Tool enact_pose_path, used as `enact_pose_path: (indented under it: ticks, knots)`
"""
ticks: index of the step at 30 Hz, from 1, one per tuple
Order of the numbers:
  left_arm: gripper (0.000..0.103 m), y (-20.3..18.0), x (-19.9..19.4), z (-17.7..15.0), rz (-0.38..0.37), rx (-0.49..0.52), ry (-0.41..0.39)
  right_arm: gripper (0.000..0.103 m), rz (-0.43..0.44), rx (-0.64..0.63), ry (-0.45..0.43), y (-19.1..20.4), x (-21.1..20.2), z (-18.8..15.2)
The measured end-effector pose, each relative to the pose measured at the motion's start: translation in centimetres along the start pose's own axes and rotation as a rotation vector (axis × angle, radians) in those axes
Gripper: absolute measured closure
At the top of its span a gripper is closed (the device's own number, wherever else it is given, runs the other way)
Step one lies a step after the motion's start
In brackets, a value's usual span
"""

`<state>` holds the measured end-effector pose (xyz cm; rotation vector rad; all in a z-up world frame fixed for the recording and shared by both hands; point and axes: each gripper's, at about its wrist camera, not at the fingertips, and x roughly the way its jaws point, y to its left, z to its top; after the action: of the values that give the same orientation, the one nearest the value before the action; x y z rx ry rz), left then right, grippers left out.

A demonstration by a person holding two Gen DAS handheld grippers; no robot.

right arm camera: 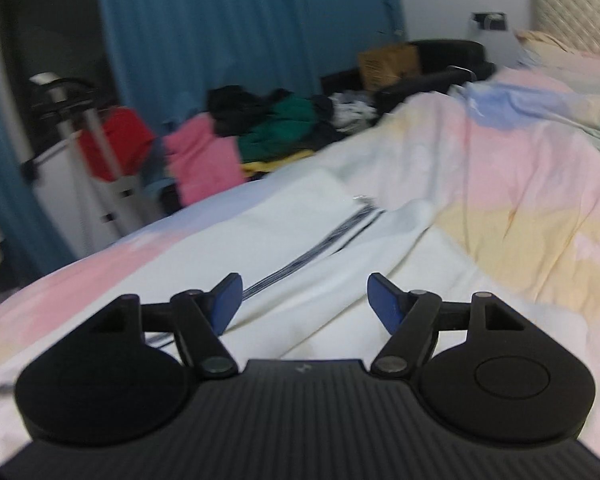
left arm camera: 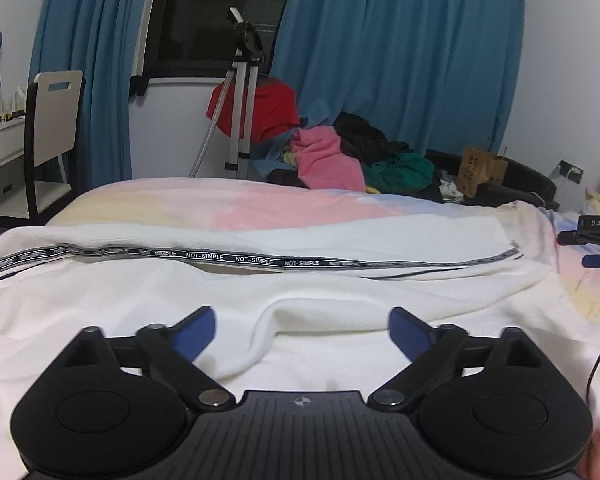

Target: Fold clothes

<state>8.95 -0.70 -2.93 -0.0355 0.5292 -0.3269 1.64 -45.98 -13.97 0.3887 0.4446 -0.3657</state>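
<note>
**Both grippers spread wide above white trousers on the bed**

The left gripper (left arm camera: pixel 302 330) hovers low over the white knit trousers with a black lettered side stripe (left arm camera: pixel 260 280), its 2 blue-padded fingers (left arm camera: pixel 196 332) wide apart and holding nothing. A raised fold of white cloth lies between them, not pinched. The right gripper (right arm camera: pixel 305 300) is likewise spread, nothing between its 2 blue pads (right arm camera: pixel 384 300); its view is blurred. It also shows at the right edge of the left wrist view (left arm camera: pixel 596 248), beside the trousers' far end.

The trousers lie lengthwise across the near part of the bed with a pastel pink, yellow and blue quilt (left arm camera: pixel 228 204), the stripe reading "NOT-SIMPLE" running along their upper leg. In the right wrist view the trousers (right arm camera: pixel 300 220) stretch away toward the bed's far edge.

Beyond that edge lies a heap of pink, green, black and red clothes (left arm camera: pixel 340 152), with a silver tripod (left arm camera: pixel 242 112) to its left and a brown paper bag (left arm camera: pixel 482 170) to its right. Blue curtains (left arm camera: pixel 400 52) hang behind, framing a dark window (left arm camera: pixel 216 16); a white chair (left arm camera: pixel 52 120) stands at the far left.
</note>
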Motion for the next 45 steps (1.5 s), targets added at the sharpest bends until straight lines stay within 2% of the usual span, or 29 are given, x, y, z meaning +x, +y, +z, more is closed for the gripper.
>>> enact_pose_path:
  ticks: [4, 6, 9, 11, 14, 16, 22, 23, 28, 30, 33, 35, 40, 41, 42, 45]
  knots:
    - [0.001, 0.6, -2.9, -0.7, 0.002, -0.044, 0.018, 0.032, 0.079, 0.001, 0.001, 2.1, -8.5, -4.7]
    - [0.001, 1.5, -3.8, -1.1, 0.048, -0.071, 0.051, 0.032, 0.097, -0.025, 0.036, 2.3, -9.2, -5.2]
    - [0.001, 4.2, -5.0, -2.0, 0.124, -0.179, 0.105, 0.032, 0.036, -0.071, 0.037, 1.0, -12.2, -6.9]
    - [0.001, 6.7, -5.2, -2.4, 0.172, -0.277, 0.151, 0.031, -0.020, -0.033, 0.058, -0.3, -13.4, -8.0]
    - [0.002, 9.9, -5.5, -2.6, 0.287, -0.387, 0.207, 0.032, -0.012, -0.003, 0.098, -1.6, -13.8, -8.2]
    - [0.003, 11.3, -6.3, -2.3, 0.295, -0.437, 0.228, 0.032, -0.018, -0.027, 0.100, -1.9, -14.5, -8.4]
    - [0.003, 15.4, -9.5, -3.3, 0.268, -0.689, 0.335, 0.032, -0.035, -0.096, 0.106, -2.8, -16.5, -8.9]
    - [0.003, 16.1, -10.0, -3.5, 0.263, -0.731, 0.353, 0.032, -0.036, -0.085, 0.107, -2.6, -16.5, -8.4]
    - [0.003, 19.5, -12.7, -4.4, 0.236, -0.942, 0.441, 0.032, -0.043, 0.033, 0.091, -2.0, -8.9, -2.9]
    - [0.003, 21.3, -13.0, -5.4, 0.247, -1.044, 0.431, 0.032, -0.045, 0.080, 0.085, -1.8, -5.8, -0.7]
    - [0.006, 23.6, -12.2, -6.9, 0.201, -1.194, 0.419, 0.032, -0.049, 0.152, 0.075, -1.5, -1.3, 2.6]
    - [0.012, 24.7, -11.9, -7.7, 0.168, -1.289, 0.390, 0.032, -0.072, 0.222, 0.060, -1.2, 3.3, 4.9]
    - [0.022, 25.8, -12.8, -8.7, 0.140, -1.331, 0.246, 0.030, -0.195, 0.474, -0.015, -8.1, 1.3, 3.6]
    - [0.024, 26.0, -12.5, -8.9, 0.132, -1.341, 0.237, 0.030, -0.214, 0.529, -0.020, -9.6, 1.0, 3.1]
    - [0.028, 26.2, -12.3, -9.2, 0.116, -1.364, 0.228, 0.030, -0.220, 0.580, -0.016, -11.2, 0.1, 1.9]
    - [0.032, 26.6, -12.1, -10.2, 0.076, -1.432, 0.200, 0.030, -0.177, 0.651, 0.000, -13.8, 0.7, 0.6]
